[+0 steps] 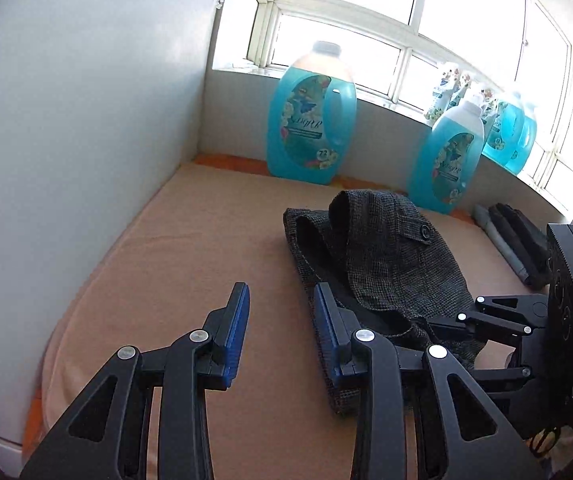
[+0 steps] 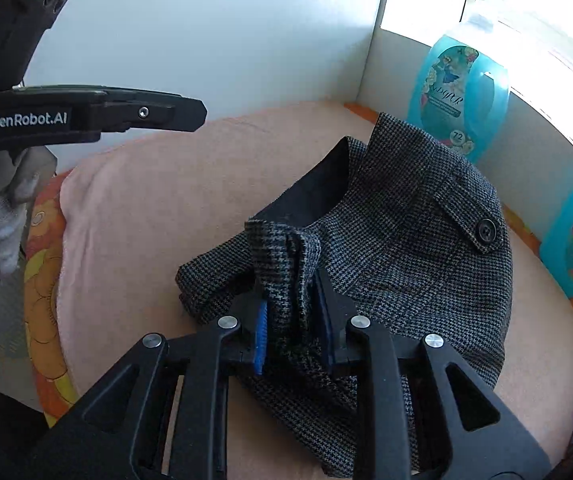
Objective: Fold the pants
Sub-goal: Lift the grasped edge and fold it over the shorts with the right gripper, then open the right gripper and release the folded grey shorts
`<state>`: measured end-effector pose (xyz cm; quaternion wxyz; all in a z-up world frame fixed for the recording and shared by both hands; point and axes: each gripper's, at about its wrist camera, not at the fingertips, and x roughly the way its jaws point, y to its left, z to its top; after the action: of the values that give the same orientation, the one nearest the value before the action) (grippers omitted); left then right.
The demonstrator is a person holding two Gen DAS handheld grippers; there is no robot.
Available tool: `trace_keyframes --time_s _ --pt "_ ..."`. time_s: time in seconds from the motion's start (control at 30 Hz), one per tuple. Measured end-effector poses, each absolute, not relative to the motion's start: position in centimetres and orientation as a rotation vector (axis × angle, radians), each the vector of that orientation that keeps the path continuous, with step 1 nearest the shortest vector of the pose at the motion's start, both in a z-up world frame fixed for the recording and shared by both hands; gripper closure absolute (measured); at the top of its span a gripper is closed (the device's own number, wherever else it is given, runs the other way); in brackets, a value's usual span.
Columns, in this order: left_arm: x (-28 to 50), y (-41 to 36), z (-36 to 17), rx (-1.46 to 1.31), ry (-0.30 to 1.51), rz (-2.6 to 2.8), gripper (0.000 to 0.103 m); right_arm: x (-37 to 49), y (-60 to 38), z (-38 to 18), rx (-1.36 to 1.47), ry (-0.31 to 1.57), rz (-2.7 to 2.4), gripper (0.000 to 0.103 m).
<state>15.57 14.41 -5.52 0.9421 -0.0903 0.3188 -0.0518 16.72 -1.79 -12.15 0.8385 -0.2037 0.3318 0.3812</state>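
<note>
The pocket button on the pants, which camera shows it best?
The right wrist view: the button is large and sharp on its pocket flap, holes visible, on the pants. In the left wrist view it is small, tilted and dim against window glare.

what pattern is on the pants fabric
A small grey and black houndstooth check on the pants, with a plain dark lining inside. Clearest in the right wrist view.
</note>
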Motion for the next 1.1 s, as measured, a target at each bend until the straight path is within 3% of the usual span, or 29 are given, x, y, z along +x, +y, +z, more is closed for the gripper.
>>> trace_keyframes --time_s 0.17,0.23,0.3,0.53,0.57,0.6,0.7,1.1 --pt "15.3 13.1 -5.3 -0.182 0.657 -0.155 0.071 17.2 -6.7 -8.9 -0.222 0.714 0.905 0.074" --pt "15.2 12.2 -5.3 -0.184 0.663 -0.196 0.065 18.7 -8.5 -7.7 -0.165 0.710 0.870 0.074" --pt "15.3 10.9 -5.5 -0.181 0.671 -0.251 0.052 20.9 -9.6 -6.6 -0.149 0.693 0.801 0.073" --pt "16.9 6.8 -8.2 -0.130 0.779 -0.357 0.052 28.7 -7.8 -5.8 -0.168 0.759 0.707 0.073" --pt "17.1 6.7 -8.7 -0.140 0.793 -0.365 0.058 29.4 -7.2 -6.1 -0.174 0.773 0.698 0.073" --pt "17.2 6.7 -9.2 -0.150 0.802 -0.367 0.070 30.1 -6.5 -6.5 -0.186 0.790 0.691 0.073" --pt "17.1 7.2 -9.9 -0.172 0.803 -0.368 0.089 32.0 -4.7 -8.0 -0.205 0.837 0.672 0.073" --pt "14.9 8.0 -10.9 -0.147 0.792 -0.351 0.090 36.7 1.9 -13.7 -0.257 0.945 0.676 0.072"
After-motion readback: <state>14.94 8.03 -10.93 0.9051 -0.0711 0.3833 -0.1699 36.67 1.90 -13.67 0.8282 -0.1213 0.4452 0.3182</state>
